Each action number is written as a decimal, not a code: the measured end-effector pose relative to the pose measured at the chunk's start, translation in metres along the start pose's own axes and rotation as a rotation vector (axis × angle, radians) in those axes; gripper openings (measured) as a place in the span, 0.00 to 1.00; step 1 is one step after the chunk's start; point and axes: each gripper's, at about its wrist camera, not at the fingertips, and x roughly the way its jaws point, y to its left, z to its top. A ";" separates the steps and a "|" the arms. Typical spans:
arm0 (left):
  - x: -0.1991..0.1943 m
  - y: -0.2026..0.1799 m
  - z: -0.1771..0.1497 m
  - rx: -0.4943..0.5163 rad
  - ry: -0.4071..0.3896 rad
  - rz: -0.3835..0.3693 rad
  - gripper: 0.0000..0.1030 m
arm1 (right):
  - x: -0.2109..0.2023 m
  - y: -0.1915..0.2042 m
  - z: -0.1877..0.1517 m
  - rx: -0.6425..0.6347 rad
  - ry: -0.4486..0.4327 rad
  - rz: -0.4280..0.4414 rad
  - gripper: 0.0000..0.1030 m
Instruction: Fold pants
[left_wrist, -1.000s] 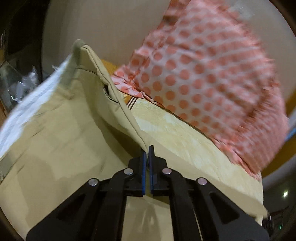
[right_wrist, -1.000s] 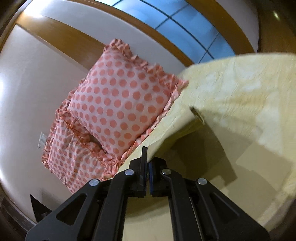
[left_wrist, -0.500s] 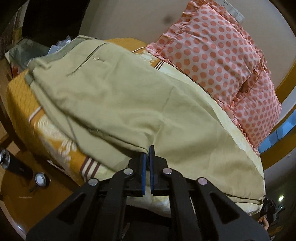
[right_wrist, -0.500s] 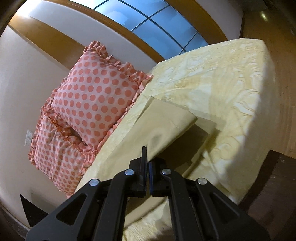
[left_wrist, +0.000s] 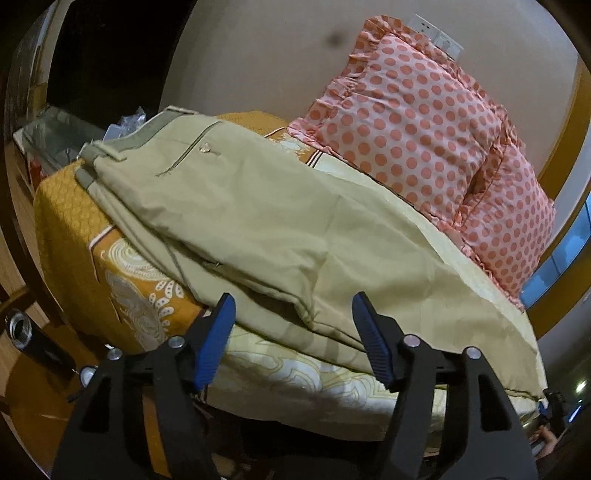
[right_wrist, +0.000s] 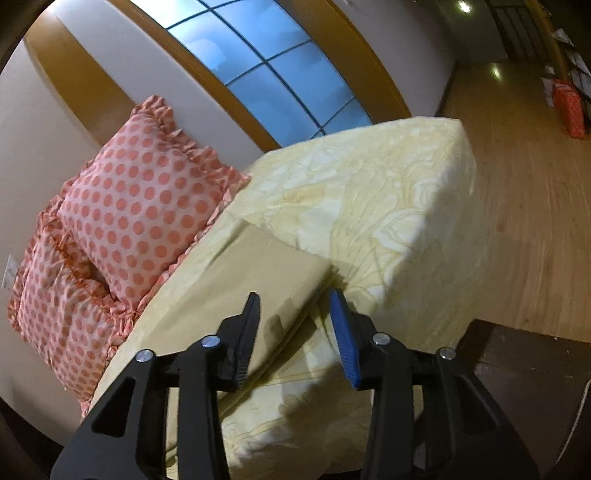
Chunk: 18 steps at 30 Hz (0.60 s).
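Khaki pants (left_wrist: 258, 221) lie lengthwise on the bed, one leg folded over the other, with the waistband and a buttoned back pocket at the far left. My left gripper (left_wrist: 291, 314) is open and empty, its blue pads just in front of the pants' near edge by the crotch fold. In the right wrist view the leg end of the pants (right_wrist: 258, 280) lies flat on the yellow bedspread (right_wrist: 388, 206). My right gripper (right_wrist: 295, 306) is open and empty, its jaws standing over the hem corner.
Two pink polka-dot pillows (left_wrist: 424, 122) lean against the wall behind the pants; they also show in the right wrist view (right_wrist: 140, 218). An orange patterned cover (left_wrist: 122, 280) hangs over the bed's left end. Wooden floor (right_wrist: 535, 206) lies to the right of the bed.
Both grippers were shut on the pants and held them up; the pants came down onto the bed. Both grippers have now opened and let go.
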 end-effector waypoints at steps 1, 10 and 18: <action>0.000 0.002 -0.001 -0.007 -0.001 -0.007 0.64 | 0.002 0.003 -0.003 -0.019 0.008 0.020 0.40; -0.001 0.012 0.000 -0.054 -0.017 -0.029 0.71 | 0.012 0.020 -0.022 -0.113 0.017 0.135 0.04; -0.016 0.028 0.008 -0.094 -0.111 -0.037 0.92 | 0.002 0.146 -0.017 -0.335 0.005 0.460 0.03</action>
